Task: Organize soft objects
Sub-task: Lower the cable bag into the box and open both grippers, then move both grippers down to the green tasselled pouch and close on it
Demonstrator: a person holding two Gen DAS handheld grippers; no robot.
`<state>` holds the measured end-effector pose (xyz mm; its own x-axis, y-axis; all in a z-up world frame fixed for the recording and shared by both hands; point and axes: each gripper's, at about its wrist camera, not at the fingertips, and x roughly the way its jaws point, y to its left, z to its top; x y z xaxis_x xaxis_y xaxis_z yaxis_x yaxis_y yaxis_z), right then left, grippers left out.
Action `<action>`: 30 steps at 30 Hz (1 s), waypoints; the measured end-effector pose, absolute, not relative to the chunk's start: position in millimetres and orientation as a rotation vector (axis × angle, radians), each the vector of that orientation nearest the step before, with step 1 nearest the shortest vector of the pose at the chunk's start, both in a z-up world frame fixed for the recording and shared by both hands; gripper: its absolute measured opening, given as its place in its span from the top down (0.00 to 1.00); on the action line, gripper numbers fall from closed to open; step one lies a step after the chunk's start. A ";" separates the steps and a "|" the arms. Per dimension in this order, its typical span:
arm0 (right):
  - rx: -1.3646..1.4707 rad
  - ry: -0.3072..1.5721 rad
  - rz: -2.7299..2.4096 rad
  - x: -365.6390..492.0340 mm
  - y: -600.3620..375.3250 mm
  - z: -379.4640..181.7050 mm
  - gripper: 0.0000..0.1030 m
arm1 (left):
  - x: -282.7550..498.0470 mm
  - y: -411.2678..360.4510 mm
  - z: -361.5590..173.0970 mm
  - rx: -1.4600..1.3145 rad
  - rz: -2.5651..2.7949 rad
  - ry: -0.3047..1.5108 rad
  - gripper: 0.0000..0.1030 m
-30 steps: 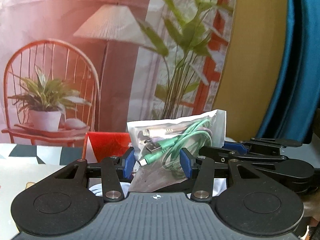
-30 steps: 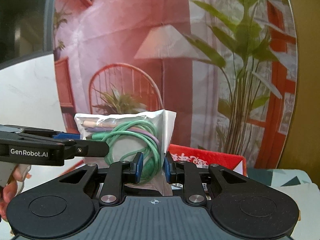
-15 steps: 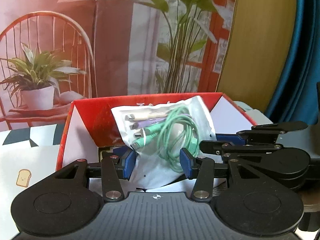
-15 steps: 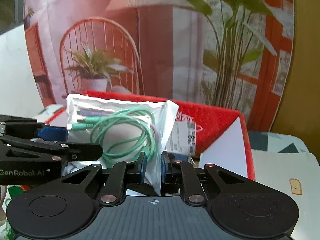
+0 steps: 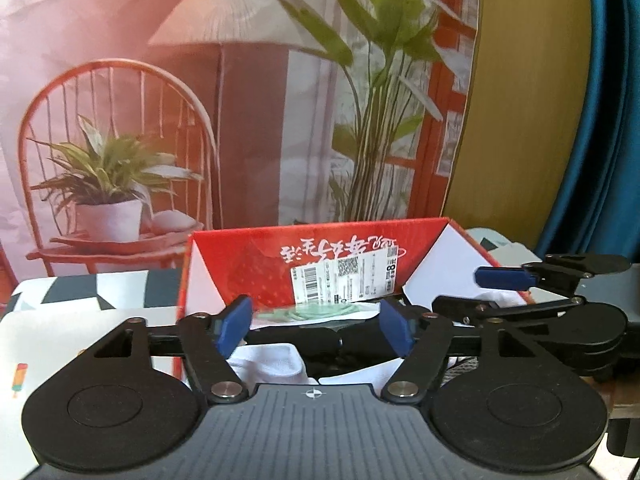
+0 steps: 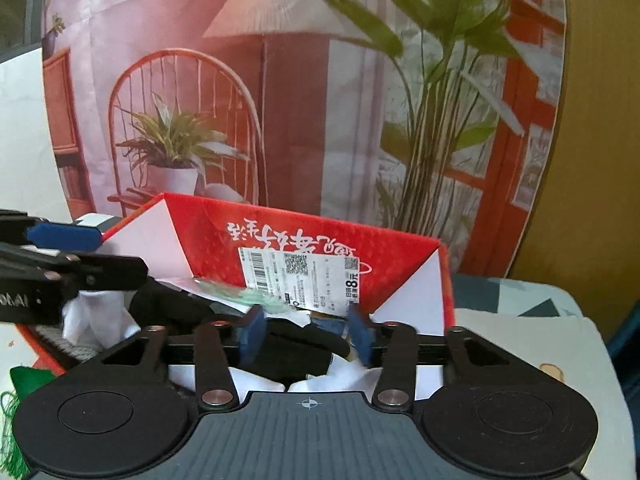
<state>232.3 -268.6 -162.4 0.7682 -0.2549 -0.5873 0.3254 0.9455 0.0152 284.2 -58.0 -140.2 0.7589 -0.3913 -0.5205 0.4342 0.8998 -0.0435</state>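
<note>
Behind everything a printed backdrop [image 5: 224,92] of a lamp, a chair and plants is hanging, and the left wrist view is looking over the red box [image 5: 256,264] standing on a patterned tablecloth [image 5: 80,292]. The left gripper [image 5: 316,326] is spreading its jaws, nothing pinched between them, and the bag of green cables [image 5: 320,312] is lying inside the box near the far wall, under the white label [image 5: 344,278], on top of white cloth [image 5: 276,360] and dark cloth [image 5: 328,340].

Over to the right wrist view: the right gripper [image 6: 306,330] is opening too, pads clear of the bag [image 6: 240,296], which is resting toward the back of the box [image 6: 400,256].

To finish this release cleanly, both sets of jaws should be letting go fully before lifting, and lifting straight up, so no pad is snagging the slippery plastic or dragging the cloth out over the box's near edge.
</note>
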 end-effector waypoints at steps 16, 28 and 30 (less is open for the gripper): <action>0.090 0.490 -0.234 159.2 -223.6 -145.5 0.00 | 205.5 -8.0 -129.4 0.071 -0.372 0.521 0.00; 0.192 0.447 -0.248 107.9 -199.9 -168.0 0.00 | 145.2 45.1 -164.9 0.033 -0.273 0.561 0.00; 0.203 0.454 -0.251 100.8 -195.9 -178.9 0.00 | 139.4 55.1 -173.8 0.024 -0.249 0.584 0.00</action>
<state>100.8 -195.9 -178.9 0.8689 -0.1931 -0.4558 0.2828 0.9493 0.1370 139.4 55.1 -173.8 0.8048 -0.2263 -0.5487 0.2398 0.9696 -0.0482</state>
